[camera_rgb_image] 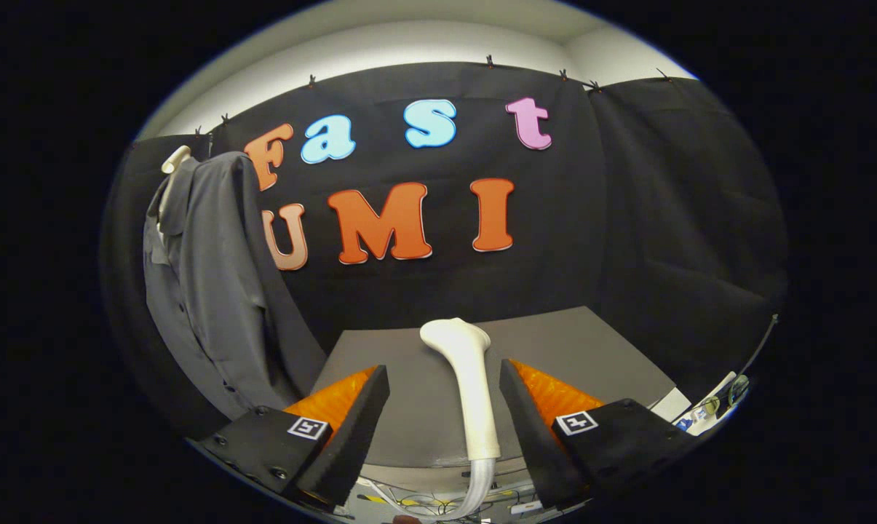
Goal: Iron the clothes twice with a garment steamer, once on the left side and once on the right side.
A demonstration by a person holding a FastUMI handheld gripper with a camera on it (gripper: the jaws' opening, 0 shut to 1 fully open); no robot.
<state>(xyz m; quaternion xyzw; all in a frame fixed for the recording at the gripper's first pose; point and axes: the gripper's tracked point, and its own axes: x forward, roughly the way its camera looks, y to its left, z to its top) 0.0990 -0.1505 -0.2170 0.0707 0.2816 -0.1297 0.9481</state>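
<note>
A black cloth wall is closing off the back of the booth, with a pale strip of room wall showing above its clipped top edge, and a grey table is stretching out in front of it. On that table the white garment steamer is lying with its handle running back towards the camera and its broad head pointing at the cloth wall; a pale hose is trailing off its near end over the table's front edge. The gripper is hovering right over the steamer's handle, fingers spread wide, one on each side of it, and neither one is touching it. Left of the steamer, and well apart from it, a dark grey shirt is hanging on a white hanger against the cloth wall, its buttoned front facing out, its hem dropping below table level. Right of the steamer, past the table's far corner, some small items and a thin dark cable are sitting, too small to make out. Below the table's front edge, loose wires are showing.
</note>
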